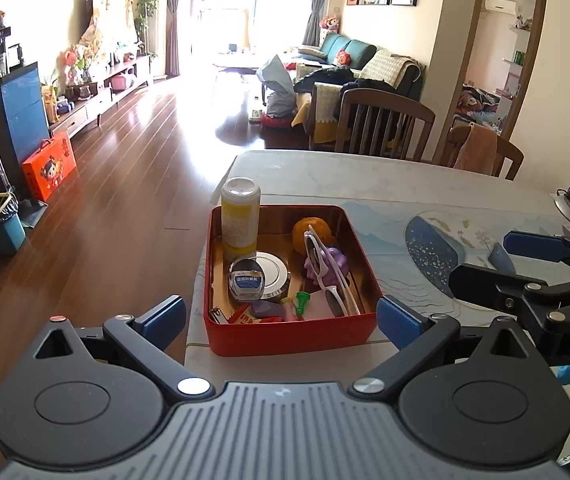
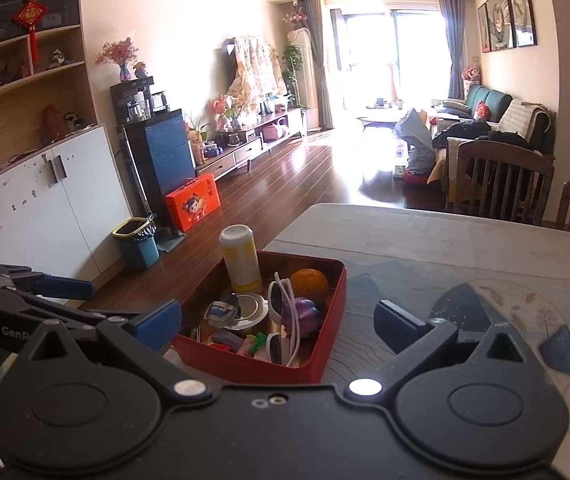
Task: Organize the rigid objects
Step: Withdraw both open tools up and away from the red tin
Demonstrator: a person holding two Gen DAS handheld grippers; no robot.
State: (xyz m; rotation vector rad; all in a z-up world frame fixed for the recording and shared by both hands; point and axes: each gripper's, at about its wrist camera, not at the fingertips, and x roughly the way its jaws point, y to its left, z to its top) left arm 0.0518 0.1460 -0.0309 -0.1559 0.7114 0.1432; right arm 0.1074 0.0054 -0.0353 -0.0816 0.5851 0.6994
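Red tray (image 1: 291, 336) at table (image 1: 405, 184) corner, centre-low in both views, packed: yellow bottle (image 1: 240, 216), orange (image 1: 311, 232), white sunglasses (image 1: 331, 276), purple toy (image 1: 331, 266).

Left gripper (image 1: 281, 316) spread, empty, before tray. Right gripper (image 2: 277, 320) likewise.

Sorting looks near done or about to restart. Next: choose one item, approach from above.
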